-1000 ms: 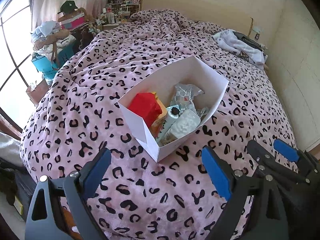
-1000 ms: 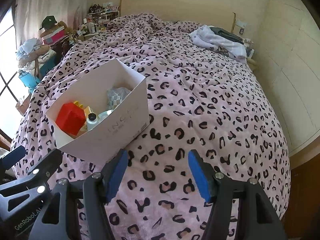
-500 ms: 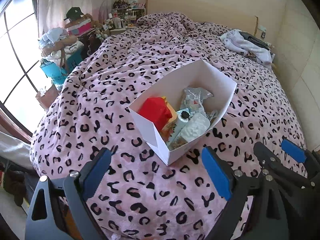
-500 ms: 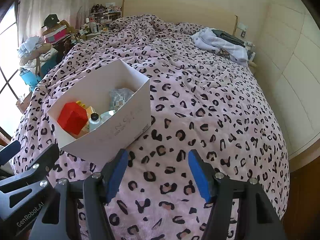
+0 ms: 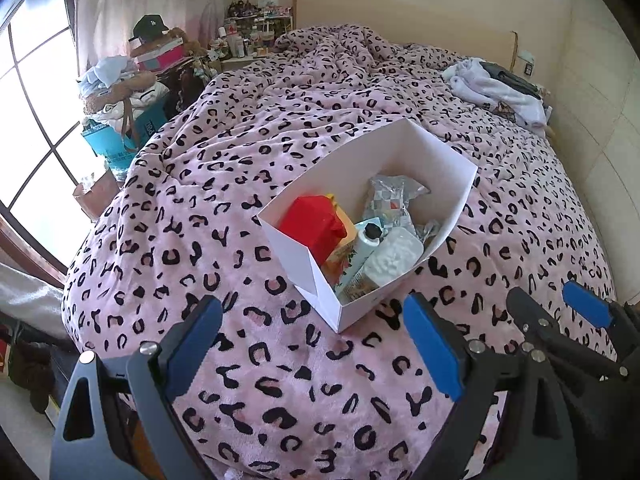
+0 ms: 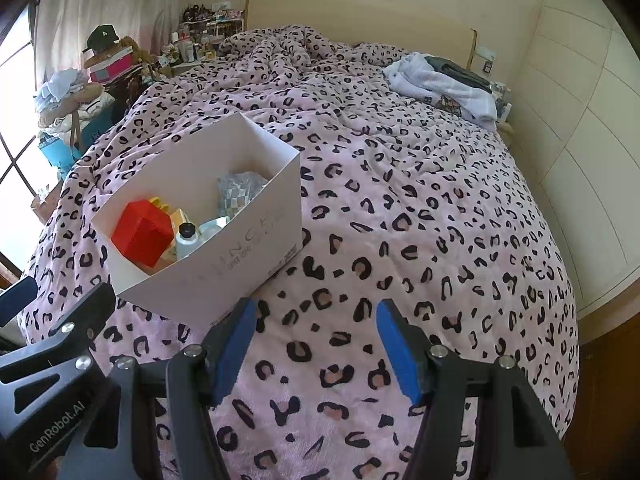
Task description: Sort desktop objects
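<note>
White box [image 6: 224, 256] on leopard-print bed [image 6: 420, 220]
Both the left gripper [image 5: 312, 346] and right gripper [image 6: 314, 344] are held released, empty; "GenRobot.AI" is printed on the left one

leopard-print blanket [image 5: 280, 128], white clothes [image 6: 440, 84], black cap [image 5: 150, 26].

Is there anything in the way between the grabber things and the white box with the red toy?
Nothing visible. Only bare leopard blanket lies between the open left hand-held gripper and the white box. The right hand-held gripper also has a clear path.
</note>
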Available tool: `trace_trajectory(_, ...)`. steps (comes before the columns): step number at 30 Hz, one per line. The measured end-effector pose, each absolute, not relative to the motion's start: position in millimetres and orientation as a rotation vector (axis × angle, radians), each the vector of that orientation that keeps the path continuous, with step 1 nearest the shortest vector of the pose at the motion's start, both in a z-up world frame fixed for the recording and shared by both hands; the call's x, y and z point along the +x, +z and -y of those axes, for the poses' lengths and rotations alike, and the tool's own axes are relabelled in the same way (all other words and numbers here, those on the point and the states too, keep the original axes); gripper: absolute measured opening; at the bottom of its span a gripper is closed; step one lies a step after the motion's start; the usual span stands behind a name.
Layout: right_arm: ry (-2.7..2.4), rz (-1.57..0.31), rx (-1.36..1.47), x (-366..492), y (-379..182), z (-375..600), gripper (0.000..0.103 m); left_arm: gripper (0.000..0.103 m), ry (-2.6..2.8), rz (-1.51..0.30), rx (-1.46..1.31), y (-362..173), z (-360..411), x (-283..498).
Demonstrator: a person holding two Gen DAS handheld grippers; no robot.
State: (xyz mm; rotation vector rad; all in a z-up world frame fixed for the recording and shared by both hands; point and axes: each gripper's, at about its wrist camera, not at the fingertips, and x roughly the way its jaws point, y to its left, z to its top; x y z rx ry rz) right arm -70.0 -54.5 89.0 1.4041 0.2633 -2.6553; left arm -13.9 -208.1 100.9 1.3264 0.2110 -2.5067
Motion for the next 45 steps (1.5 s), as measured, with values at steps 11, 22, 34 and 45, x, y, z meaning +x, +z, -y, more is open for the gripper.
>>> trace_trajectory(11,-2.663,-0.273,1.412,-75,87,54,0.064,0.093,-2.516,-0.211,1.339,97,205,-24)
trace_trajectory(22,-2.647,-0.283,1.424,-92,82,56,0.064,0.093,-2.504,-0.218,1.351,93,209,-36)
trace_trajectory(34,-2.618,-0.306,1.414,-93,79,72,0.064,0.093,-2.474,-0.242,1.352,92,225,-31)
trace_trajectory(45,-2.616,-0.324,1.41,-97,81,80,0.064,0.093,-2.472,-0.256,1.355,91,234,-35)
